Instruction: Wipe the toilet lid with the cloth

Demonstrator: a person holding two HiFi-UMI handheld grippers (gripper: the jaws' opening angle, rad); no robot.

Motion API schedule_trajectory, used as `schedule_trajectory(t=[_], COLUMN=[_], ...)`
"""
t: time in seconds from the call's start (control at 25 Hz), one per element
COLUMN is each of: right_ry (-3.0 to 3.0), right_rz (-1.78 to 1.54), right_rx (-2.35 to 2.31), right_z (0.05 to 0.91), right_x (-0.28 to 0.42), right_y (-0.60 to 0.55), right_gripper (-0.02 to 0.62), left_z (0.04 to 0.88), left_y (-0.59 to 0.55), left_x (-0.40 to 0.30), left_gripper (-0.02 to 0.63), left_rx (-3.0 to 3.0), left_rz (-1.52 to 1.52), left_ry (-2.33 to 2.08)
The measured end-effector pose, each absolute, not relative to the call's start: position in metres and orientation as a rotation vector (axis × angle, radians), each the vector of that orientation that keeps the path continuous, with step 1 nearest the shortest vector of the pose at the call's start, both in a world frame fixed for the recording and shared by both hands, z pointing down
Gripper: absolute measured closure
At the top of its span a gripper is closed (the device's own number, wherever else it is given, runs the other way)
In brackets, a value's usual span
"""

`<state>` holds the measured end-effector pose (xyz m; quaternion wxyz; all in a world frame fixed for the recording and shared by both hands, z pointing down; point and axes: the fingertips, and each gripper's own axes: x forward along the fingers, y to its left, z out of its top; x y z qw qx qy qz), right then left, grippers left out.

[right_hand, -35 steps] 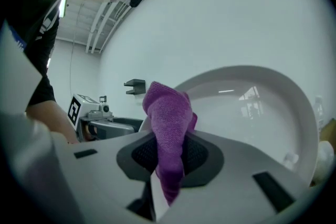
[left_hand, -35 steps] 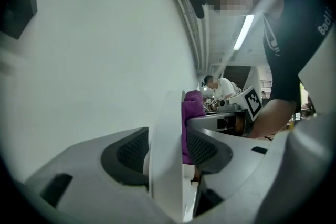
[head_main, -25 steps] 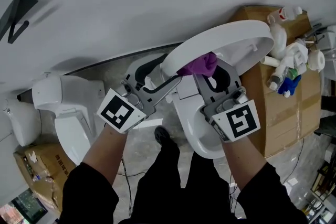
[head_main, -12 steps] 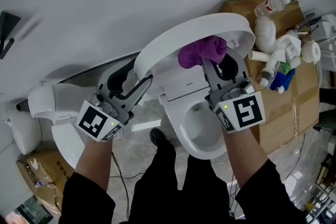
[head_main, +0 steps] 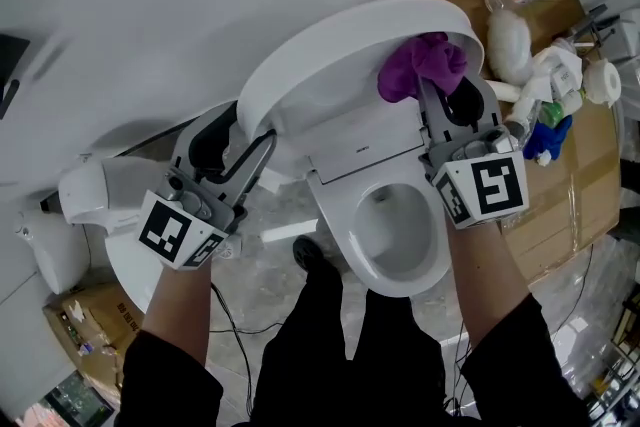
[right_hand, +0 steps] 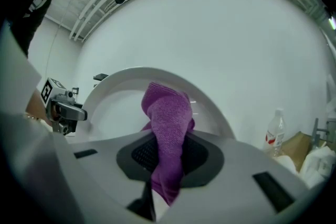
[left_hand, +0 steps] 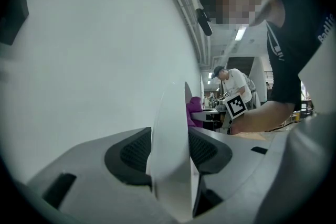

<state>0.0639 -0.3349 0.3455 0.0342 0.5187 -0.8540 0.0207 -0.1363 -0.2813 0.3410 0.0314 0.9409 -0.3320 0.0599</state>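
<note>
Against the white wall, the left claw [head_main: 258, 143] is clamping the raised toilet lid [head_main: 330, 65] by its edge while the right claw [head_main: 445, 87] is holding the pinched purple cloth [head_main: 415, 65] against the inner face, so wiping seems under way, needing next a steady sweep.

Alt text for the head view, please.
Seen from above, the right gripper holds a purple cloth at the raised white toilet lid, while the left gripper grips the lid's left edge. The open bowl sits below; bottles crowd a cardboard box at right.
</note>
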Motion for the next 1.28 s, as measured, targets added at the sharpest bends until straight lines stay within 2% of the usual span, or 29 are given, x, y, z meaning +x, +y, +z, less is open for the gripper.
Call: schedule_trajectory(t=[0.36,0.8,0.96,1.28], right_ry=[-2.715,-2.804,-2.783,-2.633], right_rz=[0.045,0.041,0.063,0.037], right_rx=[1.470,1.370,1.373,1.487], right_z=[0.356,0.356,0.361,0.384], right_x=[-0.025,-0.088,-0.070,0.029], right_y=[-0.307,-0.290,-0.294,-0.322], right_gripper=[0.520,0.520,0.520,0.520], left_z=[0.341,0.345,0.348,0.369], left_y=[-0.281,-0.279,-0.278,-0.277], left_x=[-0.134,-0.136,-0.141,-0.145], left_gripper=[0.390,0.390,0.390,0.390], left_rx=[2.927,2.955,2.937,2.861], left_rz=[0.183,0.147,0.156,0.214], left_ry=[-0.985,-0.930,-0.969,-1.107])
